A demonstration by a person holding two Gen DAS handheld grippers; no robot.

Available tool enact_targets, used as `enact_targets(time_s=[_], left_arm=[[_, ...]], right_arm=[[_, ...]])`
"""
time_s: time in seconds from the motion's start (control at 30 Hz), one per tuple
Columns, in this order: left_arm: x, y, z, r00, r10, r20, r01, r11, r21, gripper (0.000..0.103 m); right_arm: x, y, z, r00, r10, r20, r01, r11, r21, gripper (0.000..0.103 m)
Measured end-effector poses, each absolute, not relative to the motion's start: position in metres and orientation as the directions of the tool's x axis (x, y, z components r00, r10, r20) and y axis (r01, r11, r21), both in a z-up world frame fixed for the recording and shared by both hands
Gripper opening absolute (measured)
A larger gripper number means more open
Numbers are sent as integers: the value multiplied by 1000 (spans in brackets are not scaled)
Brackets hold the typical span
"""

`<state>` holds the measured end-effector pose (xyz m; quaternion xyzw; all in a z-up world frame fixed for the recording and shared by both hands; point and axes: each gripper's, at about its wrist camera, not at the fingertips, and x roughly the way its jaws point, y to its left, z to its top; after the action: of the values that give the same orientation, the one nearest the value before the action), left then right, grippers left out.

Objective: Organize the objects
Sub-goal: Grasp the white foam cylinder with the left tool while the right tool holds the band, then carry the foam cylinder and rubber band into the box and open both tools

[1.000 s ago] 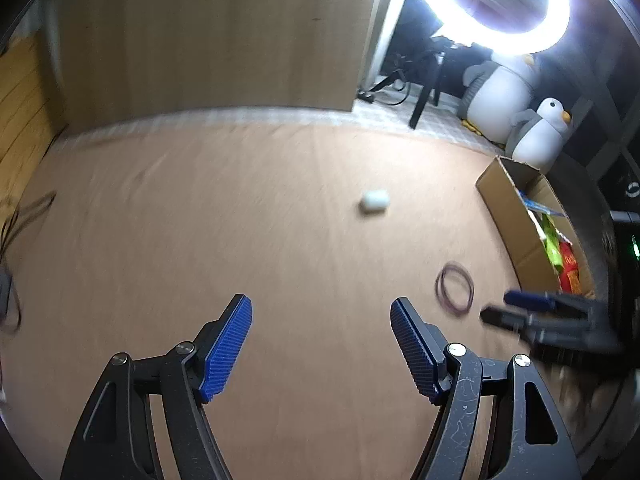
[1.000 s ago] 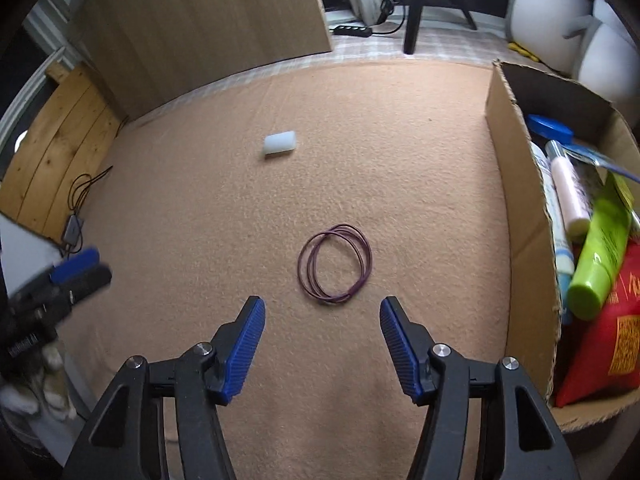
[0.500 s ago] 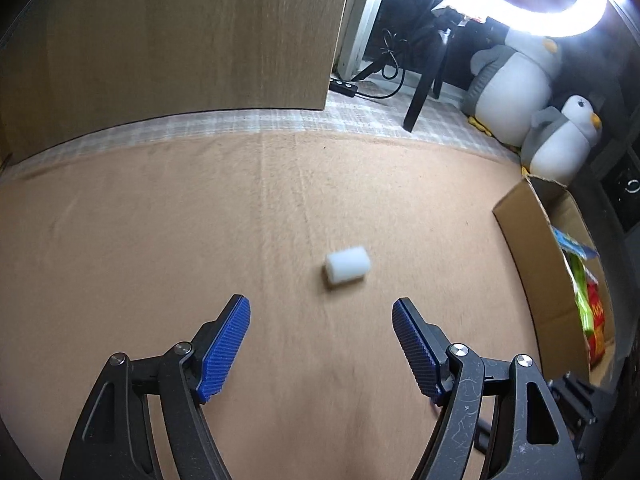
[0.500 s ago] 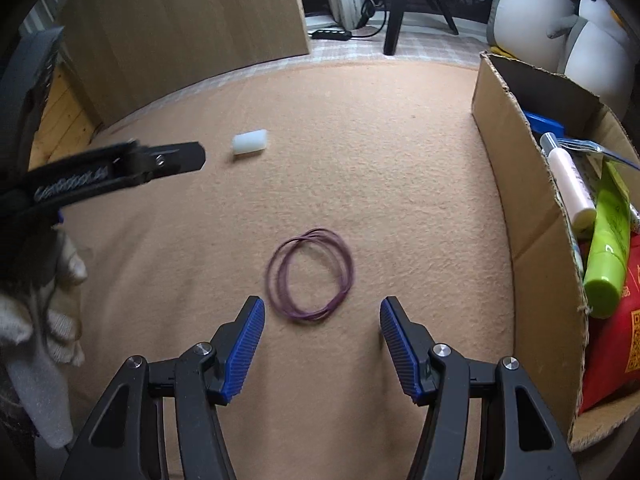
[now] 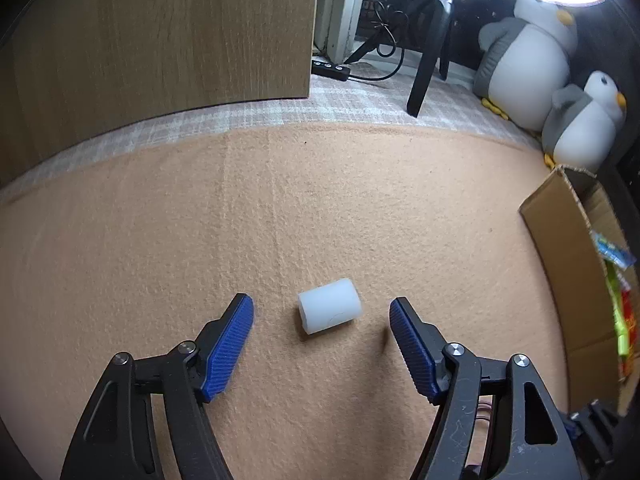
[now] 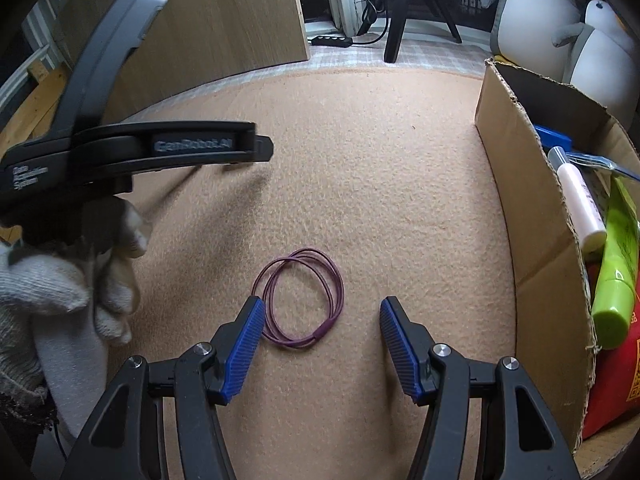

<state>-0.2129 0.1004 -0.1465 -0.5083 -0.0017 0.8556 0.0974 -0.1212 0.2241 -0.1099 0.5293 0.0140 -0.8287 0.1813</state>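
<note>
A small white cylinder (image 5: 329, 310) lies on its side on the tan felt mat (image 5: 280, 208). My left gripper (image 5: 322, 322) straddles it, its jaws closing with a gap left on both sides of the cylinder. In the right wrist view a coil of purple cord (image 6: 301, 302) lies on the mat, just ahead of my right gripper (image 6: 322, 322), which is open with the coil's near part between its blue fingertips (image 6: 245, 344). The left gripper's black body (image 6: 132, 148), held by a white-gloved hand (image 6: 60, 300), fills that view's left side and hides the cylinder.
A cardboard box (image 6: 520, 200) at the right holds a green tube (image 6: 616, 280), a pink tube (image 6: 576, 200), a red packet and blue items. Behind the mat stand a wooden panel (image 5: 160, 32), a tripod leg (image 5: 424, 68), a power strip and two plush penguins (image 5: 528, 60).
My left gripper travelled forward and down until the white cylinder came between its fingers, which narrowed slightly. The right gripper crept a little closer to the purple coil.
</note>
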Motion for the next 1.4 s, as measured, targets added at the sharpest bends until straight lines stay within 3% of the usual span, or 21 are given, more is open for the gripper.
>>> enact_targets(time_s=[0.4,0.87,0.97,1.17,1.2,1.33,1.4], left_arm=[[-212,95,-146,-483,162,-860,-186,-979,-80,32],[-186,77,-143,-468,189,-863,-193,-975,-109,28],[-176,73,-143,-467,189,-864,-193,-975,-109,28],[-159,69,-142,-469,180,-865,-195,-976,-97,28],[-156,67,-142,-469,180,-865,-192,-976,-99,28],[-149,62,-142,-467,183,-865,-186,-977,-106,28],[-146,61,-141,-466,186,-865,-183,-977,-111,28]], right_arm=[[-122,221,-110,-387,-278,-879,328,-933,150,56],[-121,217,-109,-378,-278,-883,366,-921,134,57],[-120,213,-109,-361,-291,-886,394,-909,138,62],[-114,201,-112,-380,-237,-894,464,-885,38,62],[-114,199,-112,-385,-224,-895,472,-882,18,60],[-117,202,-109,-399,-220,-890,484,-875,-1,26],[-119,204,-108,-399,-219,-891,482,-876,-1,18]])
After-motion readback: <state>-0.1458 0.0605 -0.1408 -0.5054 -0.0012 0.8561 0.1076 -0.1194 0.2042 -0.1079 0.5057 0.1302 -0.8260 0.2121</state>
